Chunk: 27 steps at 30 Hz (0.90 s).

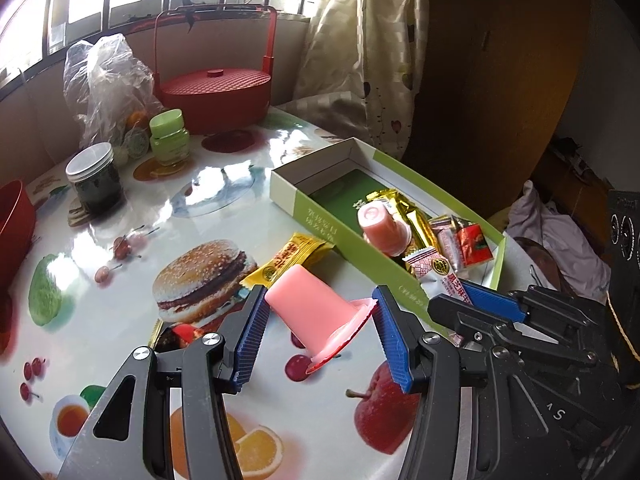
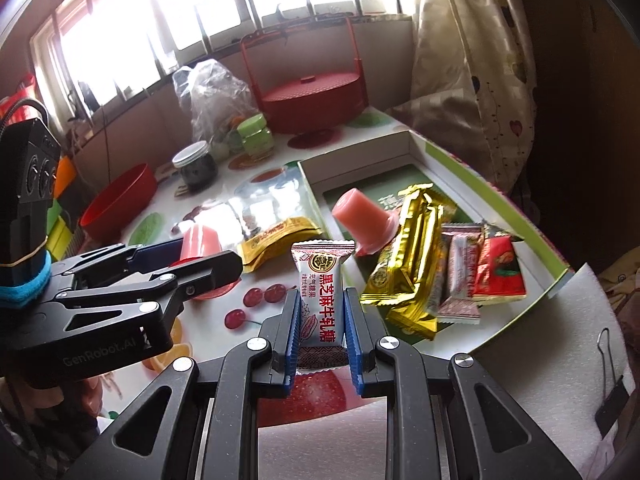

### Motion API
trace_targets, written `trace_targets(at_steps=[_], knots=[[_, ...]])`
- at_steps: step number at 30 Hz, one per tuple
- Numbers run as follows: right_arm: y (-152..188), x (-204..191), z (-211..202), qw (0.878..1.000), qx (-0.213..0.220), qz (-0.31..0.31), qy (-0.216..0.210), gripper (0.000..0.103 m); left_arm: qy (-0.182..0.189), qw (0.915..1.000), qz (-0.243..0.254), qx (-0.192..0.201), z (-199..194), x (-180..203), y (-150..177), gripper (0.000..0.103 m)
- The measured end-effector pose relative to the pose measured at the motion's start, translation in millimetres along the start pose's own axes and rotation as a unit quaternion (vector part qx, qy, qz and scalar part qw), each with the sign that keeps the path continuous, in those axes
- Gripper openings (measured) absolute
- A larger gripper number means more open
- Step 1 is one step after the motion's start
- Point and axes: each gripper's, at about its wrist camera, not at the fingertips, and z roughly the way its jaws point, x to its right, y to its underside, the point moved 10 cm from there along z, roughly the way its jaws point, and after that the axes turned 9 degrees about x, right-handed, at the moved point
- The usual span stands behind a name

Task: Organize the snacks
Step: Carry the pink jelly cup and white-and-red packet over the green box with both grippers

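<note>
Snacks lie partly in the green-sided box and partly on the printed table. Inside the box sit 1 pink jelly cup on its side, a gold bar, small pale candies and a red packet, all crowded toward the near end. A yellow packet lies on the table just outside the box wall.

Left gripper grasps a second jelly, tilted with its flared rim toward the camera, both blue pads pressing it above the table. Right gripper is clenched on a white nougat held upright, near the box's corner.

Farther back stand a red basket, a green jar, a dark jar, a plastic bag and a red bowl.
</note>
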Motion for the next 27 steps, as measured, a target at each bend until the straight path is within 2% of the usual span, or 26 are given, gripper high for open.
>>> trace_targets(at_steps=[27], knots=[[-20.2, 63.8, -16.3, 0.998, 0.024, 0.035, 0.048, 0.020, 0.038, 0.9990, 0.023, 0.001, 23.5, 46.6, -21.0, 0.054]])
